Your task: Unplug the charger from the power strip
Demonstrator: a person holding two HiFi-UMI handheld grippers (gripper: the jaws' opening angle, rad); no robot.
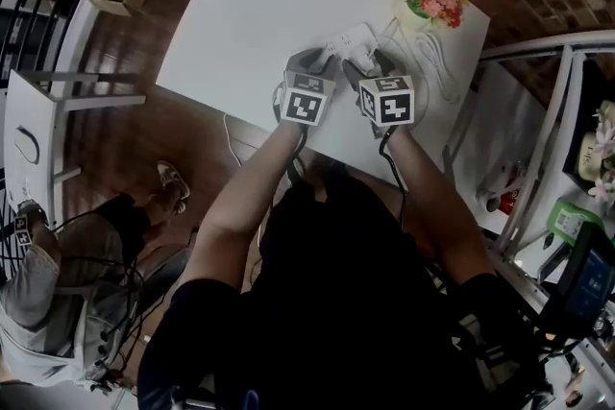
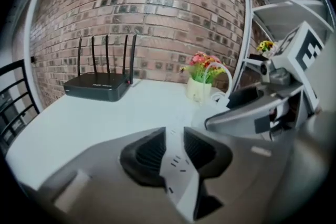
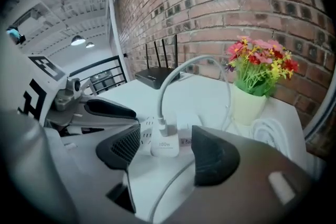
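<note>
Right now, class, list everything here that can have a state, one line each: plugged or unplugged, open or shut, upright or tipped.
charger, plugged into the power strip
power strip, lying flat, one end between the left claw's jaws
left claw, open
right claw, open, charger between its jaws, untouched
router, antennas upright
flower pot, upright

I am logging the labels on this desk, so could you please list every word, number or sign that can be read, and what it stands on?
"100W": on the white charger, plugged into the power strip.
Small reddish label on the power strip beside the charger: too blurred to read.
Print on the black router, on its front: too small to read.
</note>
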